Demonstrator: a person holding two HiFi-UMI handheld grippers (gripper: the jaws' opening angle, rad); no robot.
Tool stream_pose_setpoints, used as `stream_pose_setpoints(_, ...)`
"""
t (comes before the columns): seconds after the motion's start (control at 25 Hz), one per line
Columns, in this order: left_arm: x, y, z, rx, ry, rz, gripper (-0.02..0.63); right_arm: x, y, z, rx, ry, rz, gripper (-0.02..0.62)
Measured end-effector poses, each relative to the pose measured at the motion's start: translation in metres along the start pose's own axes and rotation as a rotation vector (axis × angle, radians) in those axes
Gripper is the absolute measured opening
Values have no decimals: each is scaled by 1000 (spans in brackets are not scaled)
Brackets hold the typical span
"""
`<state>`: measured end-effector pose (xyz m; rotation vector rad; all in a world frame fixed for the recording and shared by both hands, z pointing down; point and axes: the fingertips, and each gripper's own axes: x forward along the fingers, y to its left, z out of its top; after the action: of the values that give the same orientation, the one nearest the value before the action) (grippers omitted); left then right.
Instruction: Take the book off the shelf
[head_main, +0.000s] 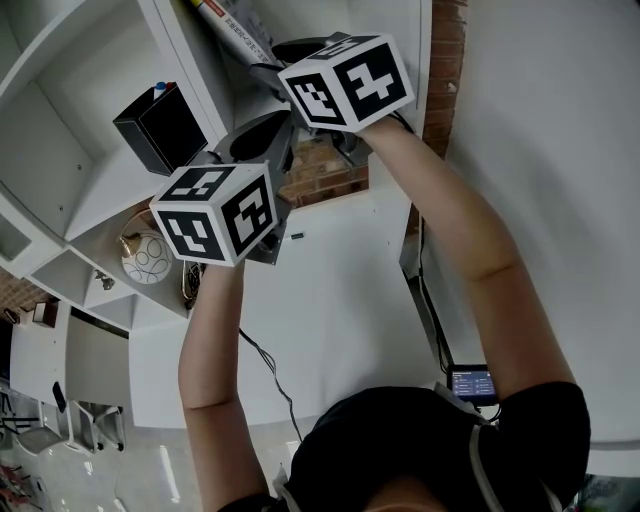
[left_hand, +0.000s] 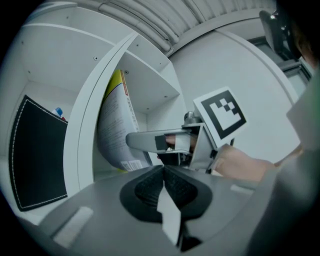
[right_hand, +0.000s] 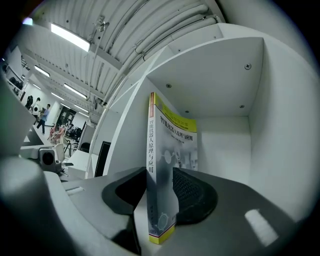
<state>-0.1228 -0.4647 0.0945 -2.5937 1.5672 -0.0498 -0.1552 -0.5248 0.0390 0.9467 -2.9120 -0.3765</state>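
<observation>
A book (right_hand: 172, 140) with a yellow top band and a grey cover stands in a white shelf compartment (right_hand: 225, 80). It is between the jaws of my right gripper (right_hand: 159, 172), which stand open, and I see neither pad pressing on it. In the left gripper view the same book (left_hand: 116, 125) leans in its compartment, and one of the right gripper's fingers (left_hand: 150, 141) reaches in beside it. My left gripper (left_hand: 164, 172) is shut with nothing in it, a little short of the shelf. In the head view both marker cubes (head_main: 215, 213) (head_main: 345, 80) are held up at the shelf near the book (head_main: 228, 28).
A black box (left_hand: 37, 150) stands in the compartment left of the book, behind a white upright panel (left_hand: 85, 130). The head view shows a round ornament (head_main: 145, 258) on another shelf, a brick pillar (head_main: 445, 60) and a small screen device (head_main: 470, 382) by a cable.
</observation>
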Motion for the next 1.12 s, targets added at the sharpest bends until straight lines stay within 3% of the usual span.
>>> stream_pose_setpoints(0.6, -5, 25, 1, 15, -13, 111, 6, 23, -3, 6, -54, -16, -19, 189)
stream_pose_setpoints(0.84, -9, 35, -2, 14, -11, 150, 6, 30, -1, 7, -61, -13, -31, 236)
stream_pose_setpoints(1.12, -12, 39, -2, 13, -15, 160, 6, 36, -6, 5, -61, 30, -75, 210)
